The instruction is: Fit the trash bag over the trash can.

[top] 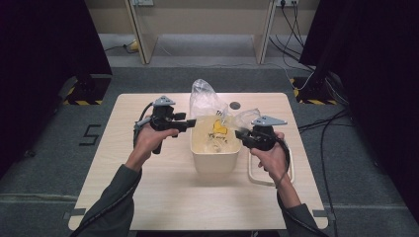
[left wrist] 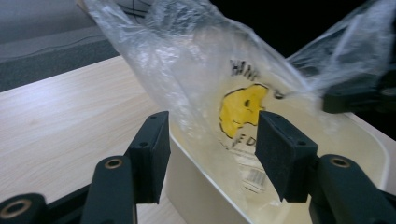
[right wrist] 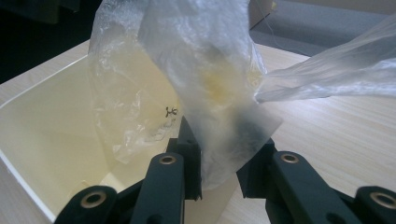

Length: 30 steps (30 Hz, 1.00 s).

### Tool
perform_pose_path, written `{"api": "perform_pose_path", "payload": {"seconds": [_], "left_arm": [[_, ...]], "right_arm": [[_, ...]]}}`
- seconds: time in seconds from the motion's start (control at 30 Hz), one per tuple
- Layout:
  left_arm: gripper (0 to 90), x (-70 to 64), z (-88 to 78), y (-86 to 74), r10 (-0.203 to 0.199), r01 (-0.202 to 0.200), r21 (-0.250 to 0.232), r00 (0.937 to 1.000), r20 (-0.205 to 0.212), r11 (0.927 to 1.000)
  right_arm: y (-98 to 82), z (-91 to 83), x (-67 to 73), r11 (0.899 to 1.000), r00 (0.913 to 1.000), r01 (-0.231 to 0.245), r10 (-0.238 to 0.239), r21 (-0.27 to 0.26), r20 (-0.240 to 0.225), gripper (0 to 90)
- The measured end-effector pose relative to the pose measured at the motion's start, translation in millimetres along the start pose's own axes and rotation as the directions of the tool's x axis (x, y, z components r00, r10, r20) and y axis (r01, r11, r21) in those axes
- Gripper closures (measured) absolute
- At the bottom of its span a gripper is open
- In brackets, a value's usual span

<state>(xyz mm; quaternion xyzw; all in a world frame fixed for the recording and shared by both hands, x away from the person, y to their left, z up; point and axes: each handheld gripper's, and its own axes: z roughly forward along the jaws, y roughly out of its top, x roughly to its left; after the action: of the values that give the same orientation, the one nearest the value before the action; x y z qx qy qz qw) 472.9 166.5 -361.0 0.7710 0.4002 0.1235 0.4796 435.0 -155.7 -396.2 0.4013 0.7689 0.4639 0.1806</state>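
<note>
One pale wooden table (top: 163, 197) on grey carpet; left hand-held gripper (left wrist: 210, 140) agape, right hand-held gripper (right wrist: 219, 163) pinching plastic bag (right wrist: 205, 74).

- A light wooden tabletop (top: 148, 197) stands on grey carpet.
- A white loop handle (top: 253, 174) lies on it.
- Black cables (top: 326, 128) trail across the floor.
</note>
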Motion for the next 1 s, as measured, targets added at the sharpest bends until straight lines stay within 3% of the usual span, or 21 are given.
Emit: {"api": "perform_pose_path", "payload": {"seconds": [0.13,0.23,0.3,0.33,0.4,0.47,0.63,0.8,1.0], "left_arm": [[43.8,11.2,15.8,1.7,-0.036,0.036,0.001,0.9985,-0.041,0.9994],[43.7,14.8,25.4,2.8,-0.050,0.050,-0.012,0.9979,-0.040,0.9987],[51.7,13.0,29.8,2.6,-0.011,0.011,-0.010,0.9991,-0.040,0.9999],[60.6,11.5,30.6,2.1,0.002,-0.003,-0.008,0.9992,-0.041,1.0000],[69.4,6.1,31.0,-0.3,0.031,-0.031,0.013,0.9991,-0.028,0.9994],[72.5,-0.3,28.7,-3.6,0.069,-0.068,0.037,0.9971,-0.030,0.9970],[77.2,-15.0,18.5,-15.0,0.143,-0.141,0.073,0.9895,-0.019,0.9873],[78.2,-19.6,10.1,-23.4,0.148,-0.148,0.074,0.9890,0.009,0.9862],[77.5,-22.1,6.2,-25.5,0.152,-0.153,0.074,0.9882,0.017,0.9854]], "right_arm": [[-0.9,-3.7,0.8,1.000,1.0000,0.000,0.000,-0.005,-0.003,71.5],[-1.0,-5.9,0.0,0.999,0.9990,-0.043,0.043,-0.010,0.012,59.1],[-0.3,-7.4,-0.3,0.997,0.9972,-0.070,0.071,-0.007,0.026,47.8],[0.8,-9.9,-0.3,0.996,0.9950,-0.092,0.092,-0.016,0.038,44.1],[2.9,-16.6,-0.9,0.993,0.9926,-0.108,0.110,-0.040,0.053,40.2],[5.1,-25.1,-1.1,0.993,0.9912,-0.106,0.110,-0.059,0.073,39.1],[9.9,-43.7,-1.0,0.988,0.9891,-0.121,0.128,-0.095,0.073,37.8],[12.2,-49.3,-3.5,0.987,0.9860,-0.129,0.138,-0.096,0.093,35.9],[12.2,-42.6,-6.3,0.988,0.9841,-0.140,0.146,-0.061,0.101,30.0]]}}
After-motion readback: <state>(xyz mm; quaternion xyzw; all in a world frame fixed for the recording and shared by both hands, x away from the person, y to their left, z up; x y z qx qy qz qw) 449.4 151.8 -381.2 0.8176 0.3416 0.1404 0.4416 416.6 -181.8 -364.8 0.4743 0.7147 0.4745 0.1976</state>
